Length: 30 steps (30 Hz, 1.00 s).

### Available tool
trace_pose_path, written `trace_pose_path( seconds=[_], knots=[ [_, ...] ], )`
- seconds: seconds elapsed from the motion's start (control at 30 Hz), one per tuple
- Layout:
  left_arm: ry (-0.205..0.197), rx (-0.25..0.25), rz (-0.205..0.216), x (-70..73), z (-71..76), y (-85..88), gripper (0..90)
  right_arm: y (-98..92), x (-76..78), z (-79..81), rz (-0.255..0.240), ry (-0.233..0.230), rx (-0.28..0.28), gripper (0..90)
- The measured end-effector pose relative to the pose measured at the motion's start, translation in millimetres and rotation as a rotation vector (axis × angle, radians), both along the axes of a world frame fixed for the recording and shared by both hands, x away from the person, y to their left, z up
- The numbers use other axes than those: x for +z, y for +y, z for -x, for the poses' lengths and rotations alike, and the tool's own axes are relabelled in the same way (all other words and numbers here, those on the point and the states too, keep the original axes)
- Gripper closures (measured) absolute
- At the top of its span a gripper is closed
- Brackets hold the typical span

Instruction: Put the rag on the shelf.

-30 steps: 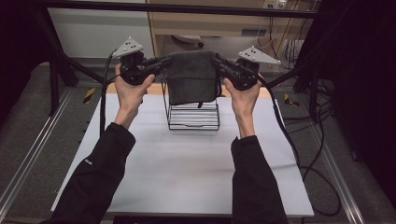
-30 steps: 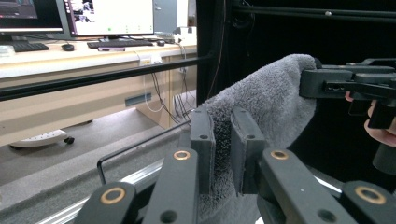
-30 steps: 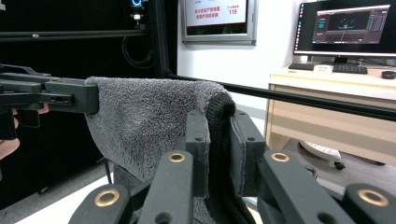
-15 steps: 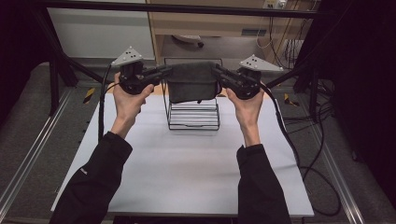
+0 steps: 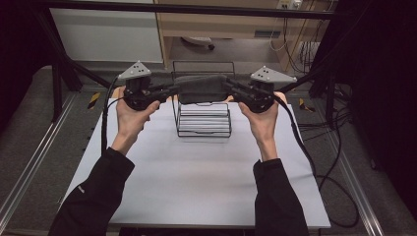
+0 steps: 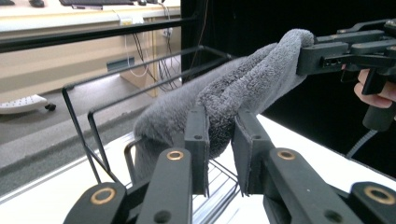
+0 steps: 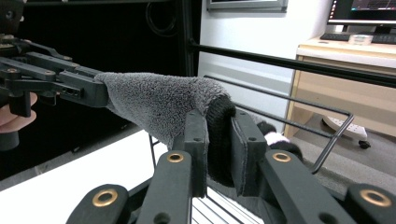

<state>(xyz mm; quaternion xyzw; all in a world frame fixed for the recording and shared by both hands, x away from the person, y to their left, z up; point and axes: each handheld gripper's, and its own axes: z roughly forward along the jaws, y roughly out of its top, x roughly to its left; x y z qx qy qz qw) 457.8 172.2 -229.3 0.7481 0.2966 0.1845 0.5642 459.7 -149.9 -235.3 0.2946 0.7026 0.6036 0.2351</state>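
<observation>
We hold a folded grey terry towel [image 5: 202, 88] stretched level over the top of the black wire rack [image 5: 203, 119] on the white table [image 5: 196, 172]. Left gripper [image 5: 169, 90] jaws pinch the towel's left end, having just been opening slightly; right gripper [image 5: 232, 88] jaws pinch its right end.

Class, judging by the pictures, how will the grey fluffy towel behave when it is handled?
The grey fluffy towel is probably floppy: it sags and bunches between the left gripper and right gripper. Its pile likely grips well. It seems light, hanging over the black wire rack.
</observation>
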Motion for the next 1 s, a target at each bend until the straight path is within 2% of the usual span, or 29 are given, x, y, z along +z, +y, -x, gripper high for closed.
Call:
trace_pose_path(
  seconds=[0.17, 0.27, 0.43, 0.53, 0.67, 0.77, 0.83, 1.0],
  knots=[
    [0.013, -0.013, -0.028, 0.9, 6.0, 3.3, 73.2, -0.6, -4.3, 3.8, 0.023, 0.0, 0.011, 78.7],
    [0.014, -0.008, -0.009, 7.1, 9.2, 10.9, 72.2, -1.5, -5.9, 4.5, 0.028, -0.004, 0.013, 78.6],
    [0.013, 0.042, 0.038, 18.5, 5.9, 20.1, 75.7, -0.9, -8.1, 5.1, 0.044, -0.012, 0.017, 78.3],
    [0.027, 0.051, 0.038, 23.0, -0.1, 16.2, 80.0, -0.4, -9.3, 6.0, 0.049, -0.02, 0.017, 78.0],
    [0.05, 0.041, 0.017, 24.6, -7.0, 4.1, 85.7, -0.8, -11.4, 6.0, 0.048, -0.022, 0.019, 77.5],
    [0.072, 0.022, 0.014, 21.7, -10.3, -4.3, 89.1, -0.8, -12.7, 6.4, 0.049, -0.022, 0.021, 77.0],
    [0.077, 0.018, -0.007, 18.9, -10.9, -8.5, 89.3, -1.1, -13.1, 6.6, 0.052, -0.023, 0.022, 76.7],
    [0.084, 0.007, -0.029, 12.4, -9.1, -10.9, 89.4, -1.0, -13.5, 8.3, 0.064, -0.025, 0.026, 74.0]
  ],
)
